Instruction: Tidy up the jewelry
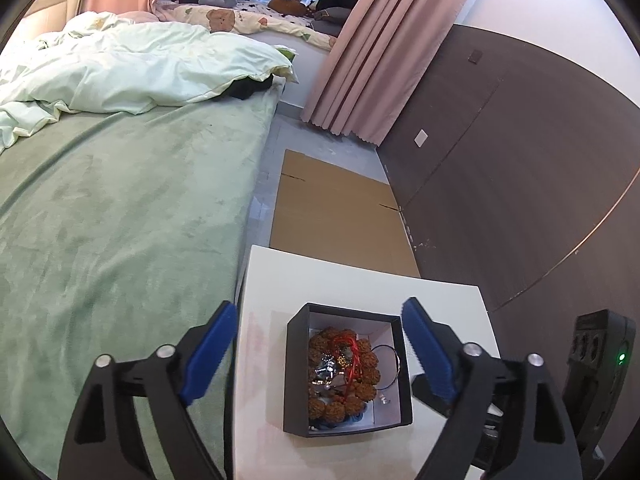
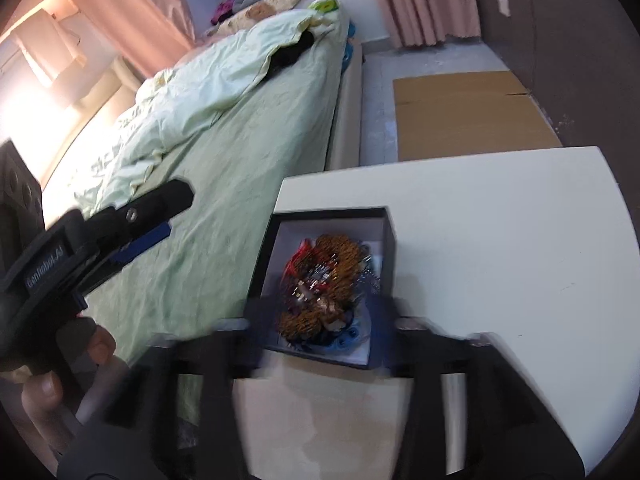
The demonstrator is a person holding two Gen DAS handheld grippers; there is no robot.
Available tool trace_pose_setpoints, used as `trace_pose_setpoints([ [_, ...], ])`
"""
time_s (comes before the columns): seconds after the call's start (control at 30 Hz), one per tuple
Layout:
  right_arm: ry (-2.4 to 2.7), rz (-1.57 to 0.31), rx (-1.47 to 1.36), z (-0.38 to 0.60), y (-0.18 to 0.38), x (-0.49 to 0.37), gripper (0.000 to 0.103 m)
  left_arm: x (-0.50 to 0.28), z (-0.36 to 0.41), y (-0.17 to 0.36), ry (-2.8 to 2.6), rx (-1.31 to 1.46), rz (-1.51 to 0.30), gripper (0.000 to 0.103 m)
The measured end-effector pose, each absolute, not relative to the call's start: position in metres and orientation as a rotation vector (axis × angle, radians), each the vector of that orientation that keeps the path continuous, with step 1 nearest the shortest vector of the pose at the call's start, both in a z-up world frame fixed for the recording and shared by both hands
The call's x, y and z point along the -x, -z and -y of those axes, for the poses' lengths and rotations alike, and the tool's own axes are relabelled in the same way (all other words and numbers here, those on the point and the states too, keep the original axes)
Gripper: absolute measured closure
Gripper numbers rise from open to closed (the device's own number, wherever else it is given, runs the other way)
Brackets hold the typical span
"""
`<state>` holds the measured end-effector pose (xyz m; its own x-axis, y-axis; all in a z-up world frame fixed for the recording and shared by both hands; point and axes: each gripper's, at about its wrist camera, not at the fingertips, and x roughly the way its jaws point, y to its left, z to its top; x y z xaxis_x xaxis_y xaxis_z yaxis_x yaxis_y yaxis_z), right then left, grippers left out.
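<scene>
Black card forms one square open box (image 1: 347, 368), white-lined, set on the single white table (image 1: 360, 280) at six o'clock in the left wrist view, and one knobbly brown bead bracelet (image 1: 340, 376) with red cord, silver bits and a thin dark ring is heaped inside. Two grippers are counted: the left gripper (image 1: 320, 352) is spread wide around the box without touching, while the right gripper (image 2: 316, 320) is smeared by blur, its jaws parted and nothing seen gripped.

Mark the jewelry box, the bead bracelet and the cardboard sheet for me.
jewelry box (image 1: 297, 376): left wrist view, on its black left wall.
bead bracelet (image 1: 362, 391): left wrist view, on a brown bead at the ring's right side.
cardboard sheet (image 1: 336, 216): left wrist view, on its flat middle, on the floor.
</scene>
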<state>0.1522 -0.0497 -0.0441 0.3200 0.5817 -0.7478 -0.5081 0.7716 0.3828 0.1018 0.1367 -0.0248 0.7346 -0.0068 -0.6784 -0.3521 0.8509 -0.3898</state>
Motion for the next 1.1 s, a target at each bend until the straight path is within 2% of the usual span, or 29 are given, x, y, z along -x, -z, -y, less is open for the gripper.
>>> trace_pose_setpoints([
  [0.17,-0.696,-0.986,-0.109,0.075,0.031,-0.154,0.026,-0.094,-0.132,0.016,-0.216,0.507,-0.71,0.009],
  [0.3,-0.665,-0.977,-0.113,0.095,0.024,-0.154,0.026,-0.087,-0.125,0.01,-0.208,0.495,-0.719,0.009],
  [0.67,-0.658,-0.904,-0.087,0.147,-0.004,-0.127,0.009,-0.054,-0.083,0.0,-0.208,0.337,-0.713,0.008],
  [1.1,-0.652,-0.853,-0.055,0.172,-0.023,-0.096,0.006,-0.019,-0.041,-0.021,-0.191,0.207,-0.659,0.008],
])
